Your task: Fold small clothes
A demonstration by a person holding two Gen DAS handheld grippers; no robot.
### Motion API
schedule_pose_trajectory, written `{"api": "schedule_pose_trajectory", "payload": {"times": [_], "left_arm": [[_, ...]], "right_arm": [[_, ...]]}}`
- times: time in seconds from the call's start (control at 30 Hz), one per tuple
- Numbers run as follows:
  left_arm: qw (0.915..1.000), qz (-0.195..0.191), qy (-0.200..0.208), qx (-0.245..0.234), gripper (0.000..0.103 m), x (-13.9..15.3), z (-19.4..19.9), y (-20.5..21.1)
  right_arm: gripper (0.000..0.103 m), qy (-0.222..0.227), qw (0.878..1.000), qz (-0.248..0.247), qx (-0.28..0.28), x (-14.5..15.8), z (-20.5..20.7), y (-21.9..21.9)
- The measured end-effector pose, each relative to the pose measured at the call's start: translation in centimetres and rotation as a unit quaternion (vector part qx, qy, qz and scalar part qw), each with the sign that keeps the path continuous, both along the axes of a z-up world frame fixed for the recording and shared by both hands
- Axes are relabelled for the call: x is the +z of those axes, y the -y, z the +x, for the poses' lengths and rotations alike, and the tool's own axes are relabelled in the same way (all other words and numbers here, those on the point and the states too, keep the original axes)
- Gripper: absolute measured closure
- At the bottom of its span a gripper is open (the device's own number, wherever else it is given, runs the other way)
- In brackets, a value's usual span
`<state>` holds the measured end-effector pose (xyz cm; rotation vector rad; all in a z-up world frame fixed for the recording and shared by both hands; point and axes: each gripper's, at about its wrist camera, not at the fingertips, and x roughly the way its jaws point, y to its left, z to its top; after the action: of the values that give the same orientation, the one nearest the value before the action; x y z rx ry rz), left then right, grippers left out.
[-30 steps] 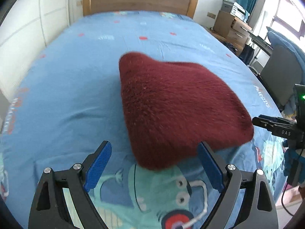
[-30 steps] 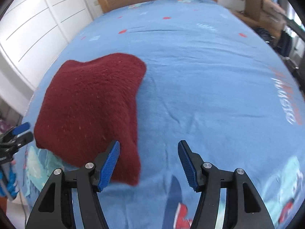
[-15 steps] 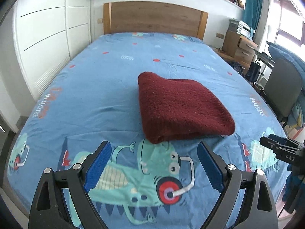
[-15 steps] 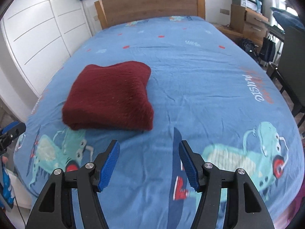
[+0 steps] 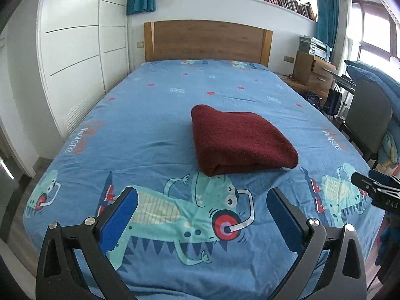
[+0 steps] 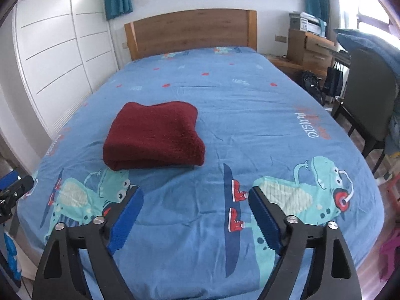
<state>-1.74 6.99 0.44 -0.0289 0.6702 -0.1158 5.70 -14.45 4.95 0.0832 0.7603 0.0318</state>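
Observation:
A dark red fuzzy garment [image 5: 237, 140] lies folded into a thick rectangle on the blue cartoon bedsheet [image 5: 150, 130]; it also shows in the right wrist view [image 6: 155, 137]. My left gripper [image 5: 200, 205] is open and empty, held well back from the garment near the foot of the bed. My right gripper [image 6: 196, 205] is open and empty, also back from the garment, which lies ahead and to its left. The right gripper's tip shows at the right edge of the left wrist view [image 5: 375, 190], and the left gripper's tip shows at the left edge of the right wrist view [image 6: 15, 190].
A wooden headboard [image 5: 207, 40] stands at the far end. White wardrobe doors [image 5: 75, 50] line the left side. A dark chair [image 6: 367, 100], a wooden dresser [image 5: 312, 70] and bags stand to the right of the bed.
Both grippers have pulled back and up from the garment, which now looks smaller and lies still, folded on the sheet. Both stayed open.

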Motion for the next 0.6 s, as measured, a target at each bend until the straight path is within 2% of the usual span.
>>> {"api": "schedule_pose_trajectory", "payload": {"times": [0.03,0.07,0.6], "left_arm": [[1.0,0.003,0.002,0.0,0.001,0.0,-0.3,0.0],[1.0,0.005,0.002,0.001,0.001,0.0,-0.5,0.0],[0.9981,0.042,0.037,0.025,0.001,-0.1,-2.9,1.5]], "right_arm": [[0.002,0.003,1.0,-0.002,-0.002,0.1,-0.4,-0.1],[0.0,0.005,1.0,-0.005,-0.002,0.2,-0.8,-0.3],[0.0,0.027,0.999,-0.024,-0.009,0.3,-3.9,-2.0]]}}
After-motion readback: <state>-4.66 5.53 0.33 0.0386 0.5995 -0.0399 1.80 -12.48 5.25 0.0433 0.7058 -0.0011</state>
